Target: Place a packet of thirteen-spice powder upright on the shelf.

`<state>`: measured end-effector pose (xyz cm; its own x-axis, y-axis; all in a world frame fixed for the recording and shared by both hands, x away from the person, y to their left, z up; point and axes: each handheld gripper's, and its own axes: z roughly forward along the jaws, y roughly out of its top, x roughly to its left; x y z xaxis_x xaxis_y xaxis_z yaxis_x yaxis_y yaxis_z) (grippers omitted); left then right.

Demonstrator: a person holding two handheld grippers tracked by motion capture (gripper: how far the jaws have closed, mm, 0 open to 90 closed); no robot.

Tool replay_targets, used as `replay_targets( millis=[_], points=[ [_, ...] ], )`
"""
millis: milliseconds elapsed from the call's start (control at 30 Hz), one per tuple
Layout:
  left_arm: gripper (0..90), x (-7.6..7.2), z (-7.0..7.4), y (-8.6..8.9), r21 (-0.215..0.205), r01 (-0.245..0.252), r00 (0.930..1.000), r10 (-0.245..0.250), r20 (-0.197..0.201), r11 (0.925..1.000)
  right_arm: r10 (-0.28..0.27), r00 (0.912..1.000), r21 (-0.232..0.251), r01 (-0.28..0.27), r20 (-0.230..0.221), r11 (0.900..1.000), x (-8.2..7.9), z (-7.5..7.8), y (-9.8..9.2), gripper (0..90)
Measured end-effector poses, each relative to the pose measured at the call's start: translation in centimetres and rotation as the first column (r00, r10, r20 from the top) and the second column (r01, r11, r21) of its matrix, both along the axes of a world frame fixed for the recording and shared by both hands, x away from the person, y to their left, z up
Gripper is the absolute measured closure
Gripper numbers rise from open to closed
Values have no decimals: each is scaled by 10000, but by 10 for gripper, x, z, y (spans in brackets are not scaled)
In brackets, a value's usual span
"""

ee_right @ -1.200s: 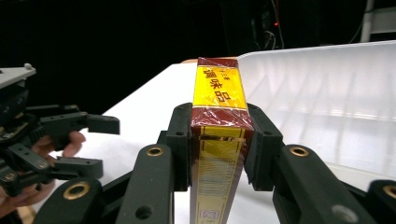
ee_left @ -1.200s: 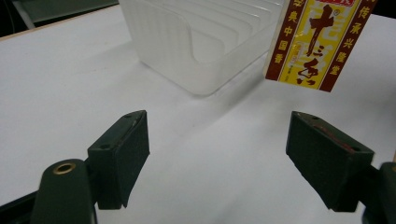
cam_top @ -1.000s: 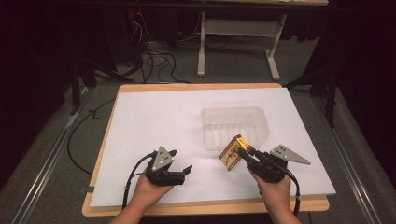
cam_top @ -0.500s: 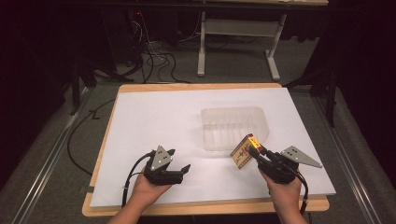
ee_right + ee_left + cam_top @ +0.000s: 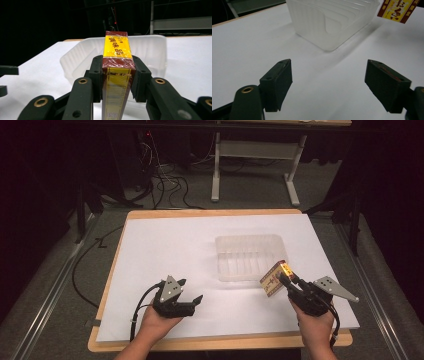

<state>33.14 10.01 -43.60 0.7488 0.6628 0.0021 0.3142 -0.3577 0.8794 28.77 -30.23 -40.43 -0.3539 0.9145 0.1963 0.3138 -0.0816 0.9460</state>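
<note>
Right gripper [image 5: 116,82] was clamped on a stiff, probably light foil-wrapped box [image 5: 116,65], held by its flat sides near the clear tray [image 5: 250,257]; left gripper [image 5: 328,86] was held open, empty.

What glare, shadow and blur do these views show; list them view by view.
High view: white table sheet brightly lit, surroundings dark. Left gripper view: near jaws soft, clear tray casts a faint shadow. Right gripper view: glare on the wrapped box, black background, right hand-held gripper slightly blurred.
</note>
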Motion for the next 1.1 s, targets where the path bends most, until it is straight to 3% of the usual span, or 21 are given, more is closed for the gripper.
replay_targets(
  millis=[333,600,1100],
  points=[
    [222,1,0,1,47,0,10000,0,-36,10000,-560,9981,-5,560,244,9984,-2,5,-12,684],
    [218,1,0,1,109,32,9999,-31,-102,9999,-994,9939,96,991,474,9950,0,15,-11,684],
    [217,0,0,2,135,80,9999,-79,-62,9999,-1364,9893,-16,1367,510,9906,39,29,1,683]
  ],
)
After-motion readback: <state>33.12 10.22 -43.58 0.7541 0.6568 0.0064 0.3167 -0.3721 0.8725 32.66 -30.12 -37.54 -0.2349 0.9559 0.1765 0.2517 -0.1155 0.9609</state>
